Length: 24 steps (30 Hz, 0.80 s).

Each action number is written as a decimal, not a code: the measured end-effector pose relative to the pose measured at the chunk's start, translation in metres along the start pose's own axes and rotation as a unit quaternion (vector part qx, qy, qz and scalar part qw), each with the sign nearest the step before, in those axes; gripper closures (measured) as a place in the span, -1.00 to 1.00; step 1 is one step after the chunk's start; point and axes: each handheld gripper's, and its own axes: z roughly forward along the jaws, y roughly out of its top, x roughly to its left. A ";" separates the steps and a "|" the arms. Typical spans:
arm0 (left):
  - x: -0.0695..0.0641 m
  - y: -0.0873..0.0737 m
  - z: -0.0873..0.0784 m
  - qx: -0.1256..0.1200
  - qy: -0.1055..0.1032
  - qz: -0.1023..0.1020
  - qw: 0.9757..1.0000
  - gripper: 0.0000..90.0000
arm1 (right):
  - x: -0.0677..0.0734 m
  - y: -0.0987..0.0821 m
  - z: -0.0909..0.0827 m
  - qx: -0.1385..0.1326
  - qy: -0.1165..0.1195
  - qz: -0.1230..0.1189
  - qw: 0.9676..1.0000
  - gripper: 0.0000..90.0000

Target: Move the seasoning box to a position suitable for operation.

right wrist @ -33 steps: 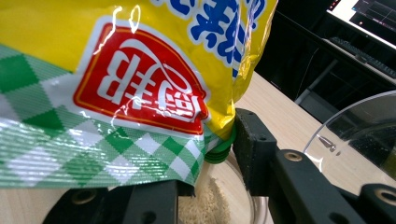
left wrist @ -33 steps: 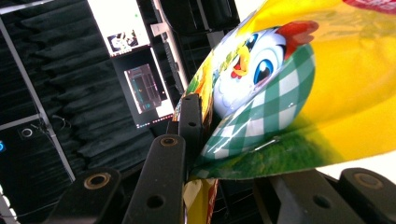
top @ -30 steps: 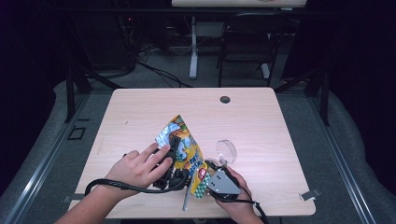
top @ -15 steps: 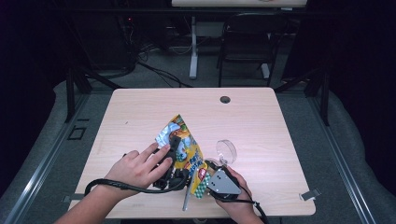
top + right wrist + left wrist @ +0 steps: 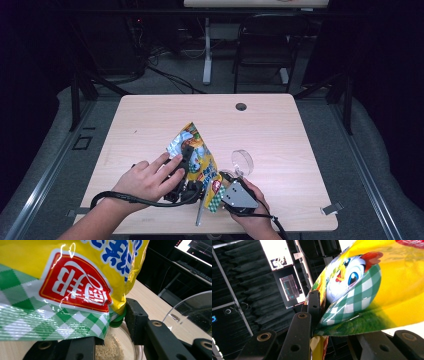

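Observation:
A yellow snack bag (image 5: 197, 150) with a cartoon chick and green check print stands tilted over the table's near middle. My left gripper (image 5: 187, 160) is shut on its side; in the left gripper view the bag (image 5: 367, 290) sits between the jaws of the left gripper (image 5: 342, 320). The bag's lower end (image 5: 75, 277) hangs over a clear dish (image 5: 112, 350) of pale grains. My right gripper (image 5: 222, 186) has that dish between its jaws, the right jaw against the rim. A small green piece (image 5: 117, 319) shows under the bag's corner.
A clear round lid (image 5: 242, 161) leans on the wooden table (image 5: 280, 130) just beyond the right gripper, and it shows again as the lid (image 5: 192, 312). A thin grey strip (image 5: 199, 212) lies near the front edge. A cable hole (image 5: 241, 106) sits at the far edge, with a chair (image 5: 265, 45) behind.

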 end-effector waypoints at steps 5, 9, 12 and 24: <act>0.000 0.000 0.000 0.001 -0.002 -0.001 1.000 0.75 | -0.001 0.001 -0.001 -0.002 0.001 0.004 1.000 0.56; 0.001 0.000 -0.001 0.000 0.000 0.000 1.000 0.76 | -0.001 0.001 -0.001 -0.003 0.002 0.005 1.000 0.56; 0.001 0.000 -0.001 -0.001 0.002 -0.001 1.000 0.76 | -0.001 0.001 -0.001 -0.005 0.002 0.007 1.000 0.56; 0.001 0.000 -0.001 -0.002 0.001 -0.003 1.000 0.77 | -0.001 0.000 0.000 -0.005 0.002 0.006 1.000 0.56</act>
